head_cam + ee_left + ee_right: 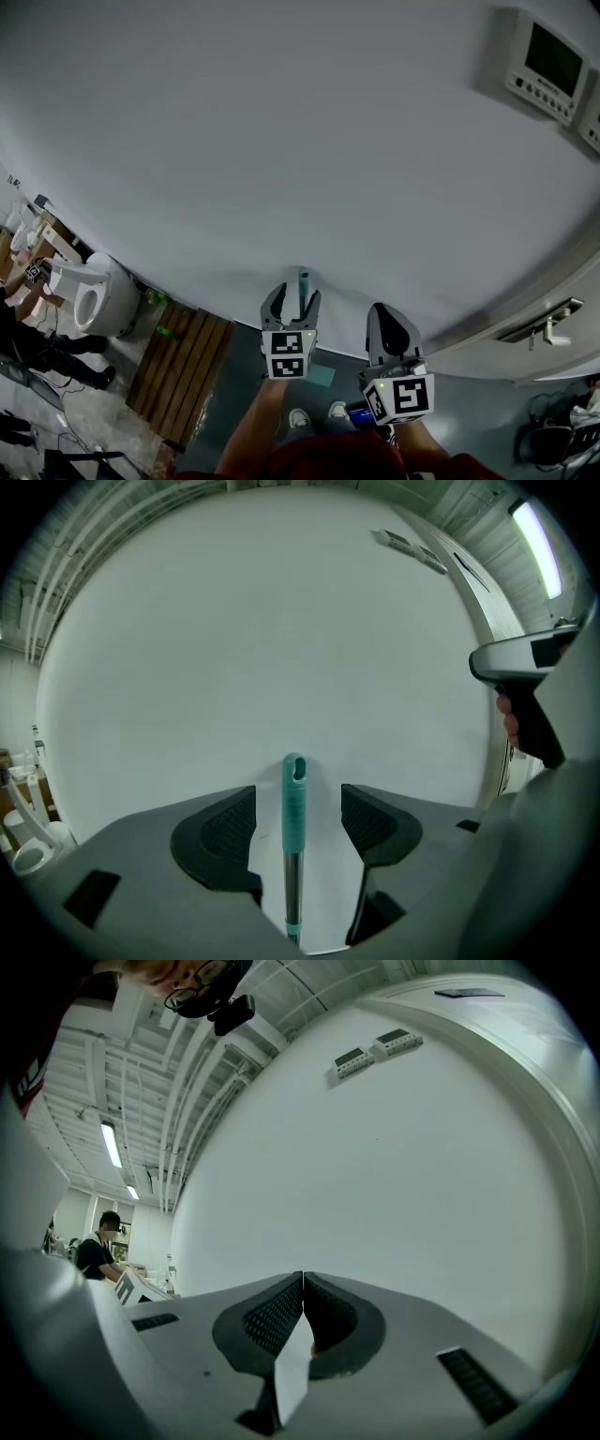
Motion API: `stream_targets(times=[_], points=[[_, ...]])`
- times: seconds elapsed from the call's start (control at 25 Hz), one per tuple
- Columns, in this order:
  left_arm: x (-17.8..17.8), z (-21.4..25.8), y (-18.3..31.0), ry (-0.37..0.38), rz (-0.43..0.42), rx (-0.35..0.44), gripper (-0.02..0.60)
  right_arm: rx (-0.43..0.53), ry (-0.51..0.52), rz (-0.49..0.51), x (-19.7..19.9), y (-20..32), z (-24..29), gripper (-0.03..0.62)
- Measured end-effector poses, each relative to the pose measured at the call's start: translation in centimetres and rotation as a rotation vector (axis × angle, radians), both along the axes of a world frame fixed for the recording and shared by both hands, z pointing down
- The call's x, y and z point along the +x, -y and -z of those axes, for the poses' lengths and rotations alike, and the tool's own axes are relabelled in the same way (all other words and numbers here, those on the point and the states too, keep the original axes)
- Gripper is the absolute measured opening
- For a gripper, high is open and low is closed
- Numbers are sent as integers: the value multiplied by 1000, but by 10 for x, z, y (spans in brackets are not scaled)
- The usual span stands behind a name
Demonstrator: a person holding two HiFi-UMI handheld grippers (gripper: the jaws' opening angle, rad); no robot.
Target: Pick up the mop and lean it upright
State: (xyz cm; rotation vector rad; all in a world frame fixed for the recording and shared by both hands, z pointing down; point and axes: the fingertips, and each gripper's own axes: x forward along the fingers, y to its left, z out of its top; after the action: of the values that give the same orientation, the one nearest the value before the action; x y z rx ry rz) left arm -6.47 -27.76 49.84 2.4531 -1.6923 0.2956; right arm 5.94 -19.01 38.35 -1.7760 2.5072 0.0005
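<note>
Nearest the head camera, the left forearm [255,427] is cut off by the bottom edge. Above it the left gripper [294,298] holds its jaws apart on either side of the mop handle [304,279], which stands upright against the plain white wall [281,141]. The lower shaft is hidden behind the marker cube [288,353]. Whether the teal square [322,376] on the grey floor is the mop's head cannot be told. The right gripper [386,314] is just beside, apart from the mop

Left gripper view: black dimpled pads [225,832] stand clear of the handle on both sides. It has a ribbed teal plastic grip, a rounded top with an oval hanging hole, and a bright metal tube beneath; its lower end is cut off by the gripper body

Right gripper view: jaws pressed together, nothing between them, with the same dimpled black pads
</note>
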Motion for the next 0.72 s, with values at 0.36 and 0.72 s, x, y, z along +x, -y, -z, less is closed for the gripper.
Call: stream_targets(times=[0.36,0.72], points=[[1,-8,8,17,-4,-11,290,-4,-4,-2,-3,1,-1,18],[7,-16,19,22,-4,-24,290,-3,-13,-5,-1,2,0,18]])
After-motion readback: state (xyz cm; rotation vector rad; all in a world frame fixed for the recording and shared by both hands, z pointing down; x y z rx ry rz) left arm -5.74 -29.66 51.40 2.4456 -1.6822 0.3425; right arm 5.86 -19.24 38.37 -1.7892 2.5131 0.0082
